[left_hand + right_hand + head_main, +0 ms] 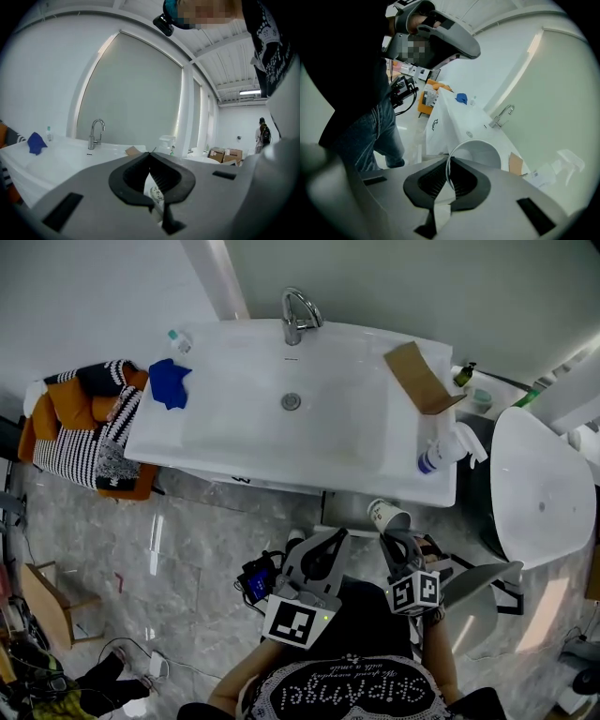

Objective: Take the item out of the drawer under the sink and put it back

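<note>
Paper cup [389,515]: held in the air just in front of the sink's front edge, tipped on its side, its open mouth showing in the right gripper view [480,154].
Right gripper [393,533]: jaws almost together, pinching the cup's thin rim between the pads [450,161].
Left gripper [341,533]: at 9 o'clock of the cup in the head view, just beside it; its jaw tips meet [151,153] and nothing is gripped. The cup's printed side shows behind the jaws.
Sink [234,418]: white basin at 11 o'clock of the cup, drain in its middle.
Spray bottle [448,451]: lying on the sink's right corner, at 1 o'clock of the cup.
Cardboard piece [420,376]: on the sink's right part, at 12 o'clock of the cup.
Faucet [298,315]: chrome, at the sink's back edge, at 11 o'clock.
Blue cloth [171,382]: on the sink's left corner, at 10 o'clock, well apart from the cup.
Drawer: whether it stands open under the sink cannot be told.
</note>
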The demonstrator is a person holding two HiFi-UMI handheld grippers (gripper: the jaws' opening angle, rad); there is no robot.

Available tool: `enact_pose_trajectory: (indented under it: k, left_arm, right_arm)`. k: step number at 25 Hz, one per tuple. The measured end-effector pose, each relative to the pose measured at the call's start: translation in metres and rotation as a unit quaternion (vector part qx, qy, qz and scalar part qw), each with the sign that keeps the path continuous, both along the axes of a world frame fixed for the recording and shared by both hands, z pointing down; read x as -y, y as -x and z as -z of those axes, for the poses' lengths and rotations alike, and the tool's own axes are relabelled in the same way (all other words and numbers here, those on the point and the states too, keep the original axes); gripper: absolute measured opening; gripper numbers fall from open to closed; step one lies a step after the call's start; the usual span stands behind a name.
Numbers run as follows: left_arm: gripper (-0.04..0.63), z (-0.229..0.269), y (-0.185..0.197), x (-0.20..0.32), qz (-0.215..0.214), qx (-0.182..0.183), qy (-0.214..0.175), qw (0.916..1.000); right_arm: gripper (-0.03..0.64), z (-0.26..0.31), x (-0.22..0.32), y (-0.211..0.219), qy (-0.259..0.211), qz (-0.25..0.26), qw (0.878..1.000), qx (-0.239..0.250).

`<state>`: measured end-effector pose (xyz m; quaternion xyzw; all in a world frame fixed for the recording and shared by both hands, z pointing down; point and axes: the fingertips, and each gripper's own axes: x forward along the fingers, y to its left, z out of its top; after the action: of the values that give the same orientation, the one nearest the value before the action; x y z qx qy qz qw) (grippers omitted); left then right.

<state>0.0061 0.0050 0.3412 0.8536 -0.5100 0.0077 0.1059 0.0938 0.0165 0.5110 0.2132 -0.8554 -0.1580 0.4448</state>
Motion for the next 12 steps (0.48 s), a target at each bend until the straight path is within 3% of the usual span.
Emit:
enact_pose_trajectory:
  k: [12]
  left_arm:
    - [0.005,-0.002,0.016,-0.009,0.027,-0.01,0.01,0.9995]
  right_arm:
    - [0.025,-0.044,0.002,0.003,0.047,-0.002,0.999,0.003]
